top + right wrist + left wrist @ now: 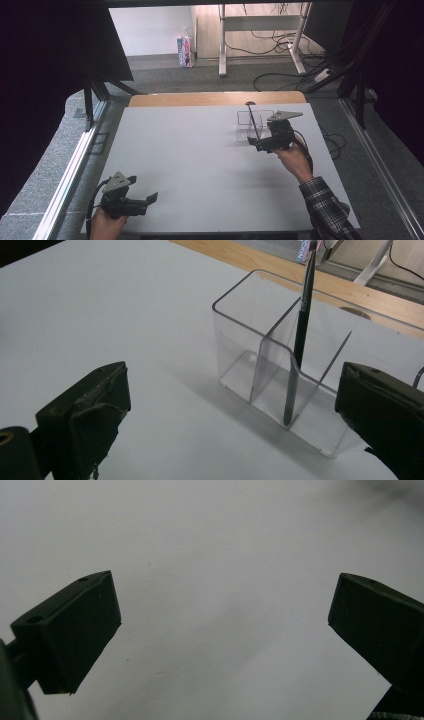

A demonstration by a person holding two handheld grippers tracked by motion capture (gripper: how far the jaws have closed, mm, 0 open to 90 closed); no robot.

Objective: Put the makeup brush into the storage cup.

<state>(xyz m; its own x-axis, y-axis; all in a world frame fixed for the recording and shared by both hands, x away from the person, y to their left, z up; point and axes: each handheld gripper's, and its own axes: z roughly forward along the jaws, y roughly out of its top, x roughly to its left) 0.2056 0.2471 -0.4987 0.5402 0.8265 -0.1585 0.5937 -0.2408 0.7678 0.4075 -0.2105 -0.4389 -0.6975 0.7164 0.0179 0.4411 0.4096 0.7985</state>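
Clear plastic makes up the organizer [280, 370] at the far right part of the table [200, 150], a small box split by inner walls into compartments. A long, thin dark brush [298, 340] stands in it, its lower end resting on the floor of a middle compartment against a divider, its stem leaning up and back so the top rises well above the rim. In the high view the brush [253, 122] shows a small rounded head at its top. The other compartments look empty, as far as the see-through walls let me tell.

The right gripper [264, 144] sits just in front of the organizer [250, 126], on the person's side of it. Its jaws are spread wide with nothing between them, one to each side of the box in the right gripper view, and neither touches the brush. To my judgement the placing is done: the brush stands in its slot on its own and the hand is free of it. What seems left is little, perhaps only drawing the hand away, unless more things are to go in.

The left gripper [142, 200] rests low at the near left edge of the table, well apart from the organizer, its jaws also spread and holding nothing over the bare grey-white surface.
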